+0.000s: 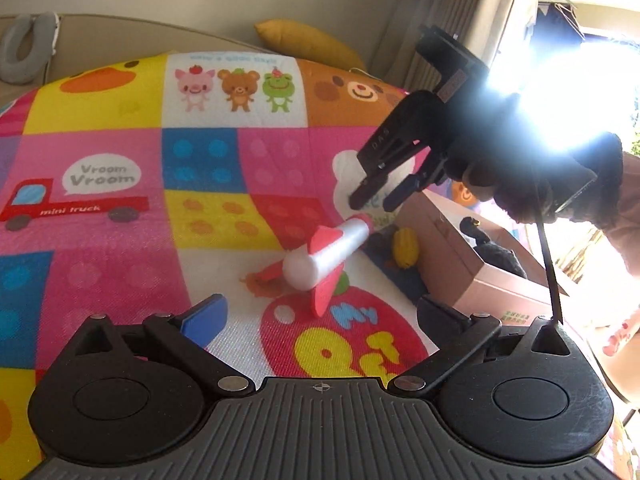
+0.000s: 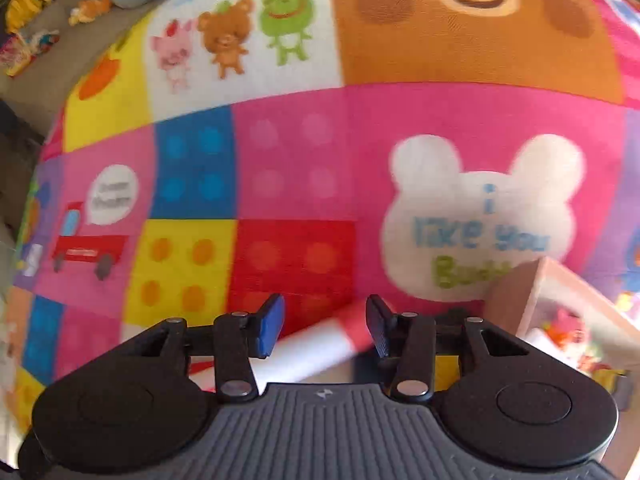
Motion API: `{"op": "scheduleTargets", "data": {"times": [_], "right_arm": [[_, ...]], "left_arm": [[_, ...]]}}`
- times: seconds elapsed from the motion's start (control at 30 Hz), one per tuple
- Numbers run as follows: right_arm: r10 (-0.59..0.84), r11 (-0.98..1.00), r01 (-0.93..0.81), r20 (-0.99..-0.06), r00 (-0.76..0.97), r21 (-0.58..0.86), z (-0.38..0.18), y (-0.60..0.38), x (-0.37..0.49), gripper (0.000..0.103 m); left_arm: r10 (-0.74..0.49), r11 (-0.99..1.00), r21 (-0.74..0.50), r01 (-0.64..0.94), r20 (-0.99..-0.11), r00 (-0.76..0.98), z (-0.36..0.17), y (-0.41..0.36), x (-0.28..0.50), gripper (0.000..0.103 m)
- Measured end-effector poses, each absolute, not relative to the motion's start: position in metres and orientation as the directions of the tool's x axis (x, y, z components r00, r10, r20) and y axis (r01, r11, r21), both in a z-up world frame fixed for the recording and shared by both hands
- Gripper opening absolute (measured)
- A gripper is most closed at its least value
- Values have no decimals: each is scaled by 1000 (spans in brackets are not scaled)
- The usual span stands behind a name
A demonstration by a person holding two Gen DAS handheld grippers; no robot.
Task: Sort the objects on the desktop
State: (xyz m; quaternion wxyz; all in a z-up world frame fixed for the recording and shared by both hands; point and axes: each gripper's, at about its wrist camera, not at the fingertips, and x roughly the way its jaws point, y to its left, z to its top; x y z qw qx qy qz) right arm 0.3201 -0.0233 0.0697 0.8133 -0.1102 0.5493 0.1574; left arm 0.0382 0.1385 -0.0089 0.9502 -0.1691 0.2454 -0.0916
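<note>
The toy rocket (image 1: pixel 320 258) lies on the colourful mat (image 1: pixel 120 220), not sorted yet. The right hand-held gripper (image 1: pixel 374 198) tips steeply down over its nose, half open, not squeezing it. The left hand-held gripper (image 1: pixel 320 316) waits wide open, just behind the rocket. Beyond sits the pink box (image 1: pixel 452 256) with some toys already inside.

Glare from the window (image 1: pixel 568 92) washes out most of my right hand (image 1: pixel 532 188). From my right wrist the toy rocket (image 2: pixel 320 344) is blurred, its tail hidden behind the gripper body. The box (image 2: pixel 532 300) is cut off by the picture's edge, its contents too smeared to name.
</note>
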Motion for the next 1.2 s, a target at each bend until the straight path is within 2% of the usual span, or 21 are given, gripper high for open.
{"op": "scheduleTargets", "data": {"times": [0.1, 0.13, 0.17, 0.23, 0.3, 0.37, 0.47, 0.67, 0.93, 1.2], "right_arm": [[-19, 939, -306, -917, 399, -153, 58, -33, 327, 39], [-56, 933, -300, -903, 427, -199, 55, -33, 331, 27], [-98, 923, -293, -890, 446, -248, 51, -31, 336, 19], [-158, 916, -262, -874, 460, -303, 40, -31, 347, 18], [-198, 913, -242, -878, 436, -327, 29, -31, 358, 12], [-229, 898, -249, -869, 440, -362, 27, -27, 357, 12], [-196, 897, -294, -892, 406, -331, 29, -25, 350, 12], [-235, 829, -390, -882, 408, -401, 29, -20, 312, 12], [-123, 801, -514, -924, 362, -308, 46, -20, 242, 12], [9, 709, -662, -936, 352, -242, 59, -22, 147, 13]], "left_arm": [[-259, 923, -373, 90, -431, 865, -9, 140, 38, 103], [-259, 923, -373, 91, -429, 865, -9, 140, 38, 103], [-257, 924, -371, 90, -429, 866, -9, 140, 38, 103], [-255, 924, -372, 89, -427, 867, -9, 140, 38, 103], [-254, 923, -374, 86, -427, 868, -9, 140, 38, 103], [-254, 922, -377, 85, -425, 869, -8, 141, 38, 103], [-254, 922, -377, 87, -422, 870, -8, 141, 37, 103], [-248, 922, -377, 81, -419, 873, -8, 142, 37, 103], [-220, 935, -347, 72, -410, 885, -5, 138, 33, 103], [-300, 937, -305, 172, -445, 844, -1, 110, 15, 103]]}}
